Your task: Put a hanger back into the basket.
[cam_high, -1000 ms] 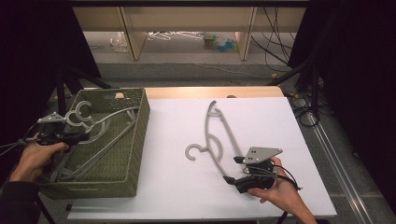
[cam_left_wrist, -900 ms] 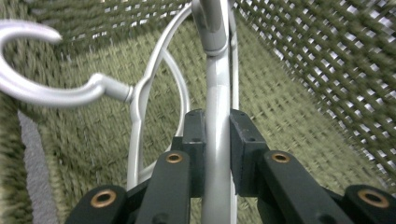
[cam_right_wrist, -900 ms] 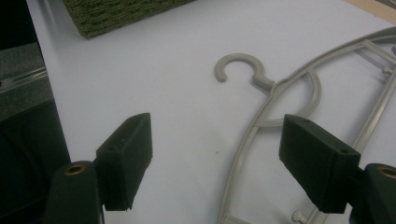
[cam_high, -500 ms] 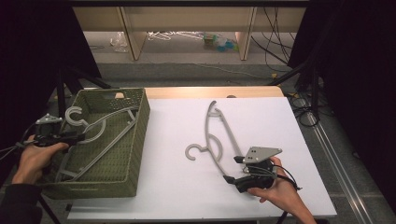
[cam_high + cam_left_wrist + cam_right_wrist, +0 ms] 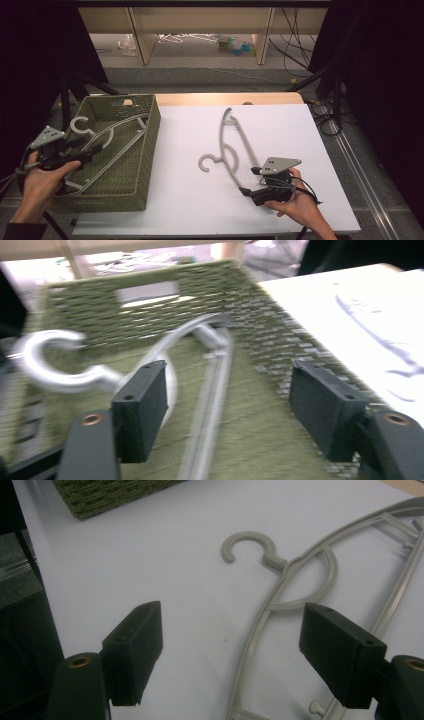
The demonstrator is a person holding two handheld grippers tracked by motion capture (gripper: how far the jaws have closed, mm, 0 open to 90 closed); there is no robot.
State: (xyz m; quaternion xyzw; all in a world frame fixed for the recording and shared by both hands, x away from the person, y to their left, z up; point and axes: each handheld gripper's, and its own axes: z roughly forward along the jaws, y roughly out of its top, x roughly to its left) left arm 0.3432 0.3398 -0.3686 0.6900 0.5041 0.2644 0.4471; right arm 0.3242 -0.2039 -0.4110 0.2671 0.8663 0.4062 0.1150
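Observation:
A grey plastic hanger lies slanted in the green woven basket, its hook near the left rim. My left gripper hovers at that rim; its jaws have just been opening and stand open. In the left gripper view the gripper frames the hanger lying below, untouched. A second grey hanger lies flat on the white table. My right gripper sits open at its near end. In the right gripper view the gripper straddles the hanger's arm without pressing it.
The basket takes up the table's left side, its corner far from my right gripper. The white table top lies bare between basket and second hanger. Tripod legs stand at the left, and cables run along the right edge.
My left gripper opened and let go of the hanger, which now rests in the basket. The left hand drew back toward the near left. The right gripper stayed put.

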